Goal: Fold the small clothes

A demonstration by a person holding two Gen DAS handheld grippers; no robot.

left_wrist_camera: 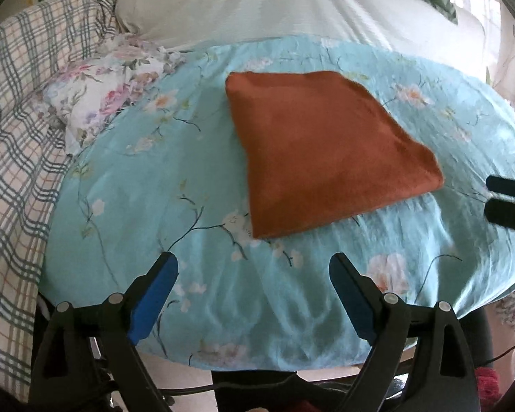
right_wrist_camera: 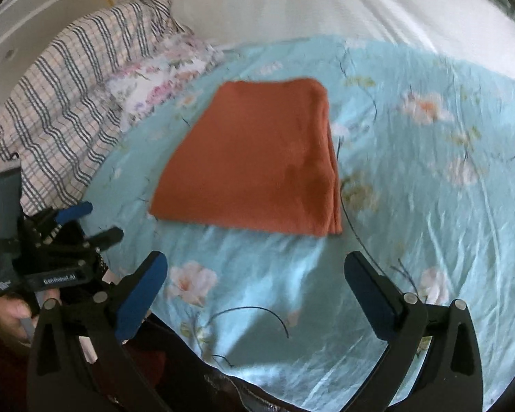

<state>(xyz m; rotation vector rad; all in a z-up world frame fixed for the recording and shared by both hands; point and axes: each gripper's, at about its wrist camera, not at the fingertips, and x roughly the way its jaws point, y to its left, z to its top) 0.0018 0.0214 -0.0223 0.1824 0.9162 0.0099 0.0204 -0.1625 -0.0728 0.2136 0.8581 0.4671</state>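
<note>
A rust-orange cloth (left_wrist_camera: pixel 326 151) lies folded into a neat rectangle on the light blue floral sheet (left_wrist_camera: pixel 188 185). It also shows in the right wrist view (right_wrist_camera: pixel 257 164). My left gripper (left_wrist_camera: pixel 254 267) is open and empty, held back from the cloth's near edge. My right gripper (right_wrist_camera: pixel 257 267) is open and empty, also short of the cloth. The right gripper's fingertips (left_wrist_camera: pixel 508 199) show at the right edge of the left wrist view. The left gripper (right_wrist_camera: pixel 85 219) shows at the left of the right wrist view.
A crumpled floral cloth (left_wrist_camera: pixel 109 96) lies left of the folded cloth. A plaid blanket (left_wrist_camera: pixel 23 130) is heaped along the left. A white striped pillow (left_wrist_camera: pixel 257 3) lies behind. The blue sheet's front edge (left_wrist_camera: pixel 257 364) drops off near the grippers.
</note>
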